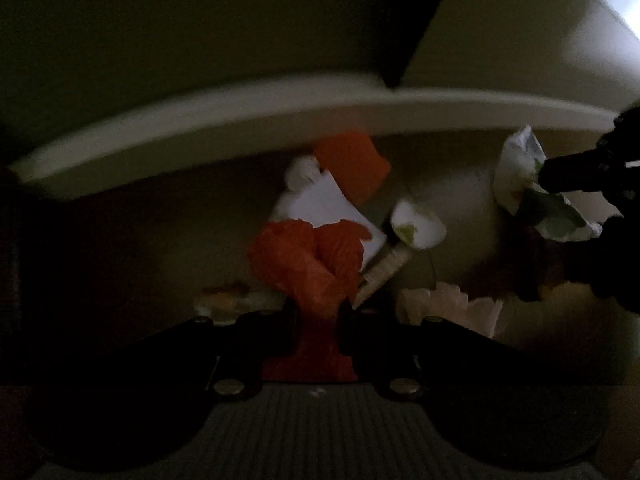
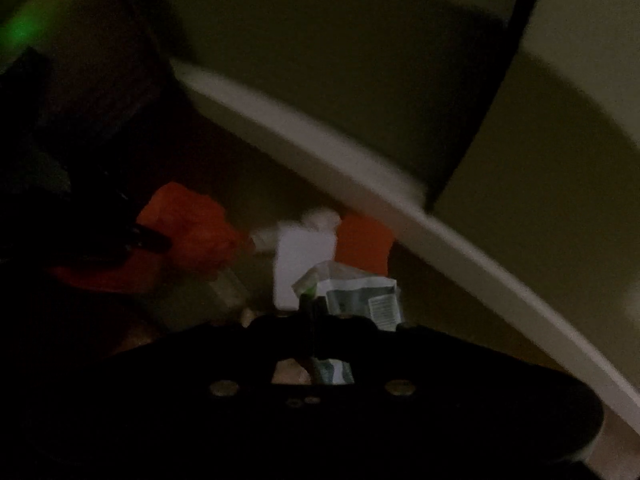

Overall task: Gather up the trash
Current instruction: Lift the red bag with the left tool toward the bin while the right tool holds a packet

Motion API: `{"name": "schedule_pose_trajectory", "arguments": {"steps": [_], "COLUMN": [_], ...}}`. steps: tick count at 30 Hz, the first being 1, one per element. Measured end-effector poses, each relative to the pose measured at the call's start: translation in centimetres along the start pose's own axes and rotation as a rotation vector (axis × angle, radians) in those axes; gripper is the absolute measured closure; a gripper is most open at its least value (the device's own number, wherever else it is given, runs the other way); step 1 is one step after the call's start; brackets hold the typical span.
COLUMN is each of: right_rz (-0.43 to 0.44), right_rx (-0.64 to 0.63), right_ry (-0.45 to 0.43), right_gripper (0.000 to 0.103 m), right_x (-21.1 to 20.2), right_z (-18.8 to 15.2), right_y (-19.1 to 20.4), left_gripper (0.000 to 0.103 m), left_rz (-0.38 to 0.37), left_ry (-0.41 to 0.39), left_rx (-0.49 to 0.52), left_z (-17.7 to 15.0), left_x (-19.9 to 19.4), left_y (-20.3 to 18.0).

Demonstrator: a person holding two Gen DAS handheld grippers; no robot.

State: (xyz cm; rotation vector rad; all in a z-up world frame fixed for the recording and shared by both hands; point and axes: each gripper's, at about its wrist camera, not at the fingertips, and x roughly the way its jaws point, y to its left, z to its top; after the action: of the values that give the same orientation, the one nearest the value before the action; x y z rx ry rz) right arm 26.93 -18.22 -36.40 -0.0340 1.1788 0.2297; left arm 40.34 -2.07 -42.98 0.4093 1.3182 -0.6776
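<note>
paper scraps [image 1: 332, 200] inside bin [image 1: 280, 112], wrapper [image 1: 520, 184] right

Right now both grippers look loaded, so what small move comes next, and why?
Probably carry both loads clear of the pile toward wherever the trash goes, without opening. The left gripper is clamped on orange crumpled paper and the right gripper is shut on a white-and-green wrapper; more scraps, like the white sheet, lie beneath.
</note>
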Motion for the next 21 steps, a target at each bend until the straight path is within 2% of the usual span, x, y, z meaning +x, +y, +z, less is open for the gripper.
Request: {"name": "schedule_pose_trajectory", "arguments": {"steps": [10, 16, 21], "right_rz": [0.098, 0.155, 0.169], "right_rx": [-0.106, -0.246, -0.385], "right_ry": [-0.228, -0.381, -0.491], "right_gripper": [0.103, 0.103, 0.103], "right_x": [-12.7, -20.1, -25.1], "right_z": [4.3, 6.4, 8.0], "right_y": [5.2, 9.6, 13.3], "left_gripper": [0.086, 0.086, 0.086], "left_rz": [0.160, 0.256, 0.322], "left_ry": [-0.227, -0.355, -0.462], "left_rx": [-0.124, -0.143, -0.150], "left_z": [-1.5, -3.3, -5.0], "left_x": [-15.7, -24.9, -31.9], "left_y": [2.0, 2.2, 2.2]}}
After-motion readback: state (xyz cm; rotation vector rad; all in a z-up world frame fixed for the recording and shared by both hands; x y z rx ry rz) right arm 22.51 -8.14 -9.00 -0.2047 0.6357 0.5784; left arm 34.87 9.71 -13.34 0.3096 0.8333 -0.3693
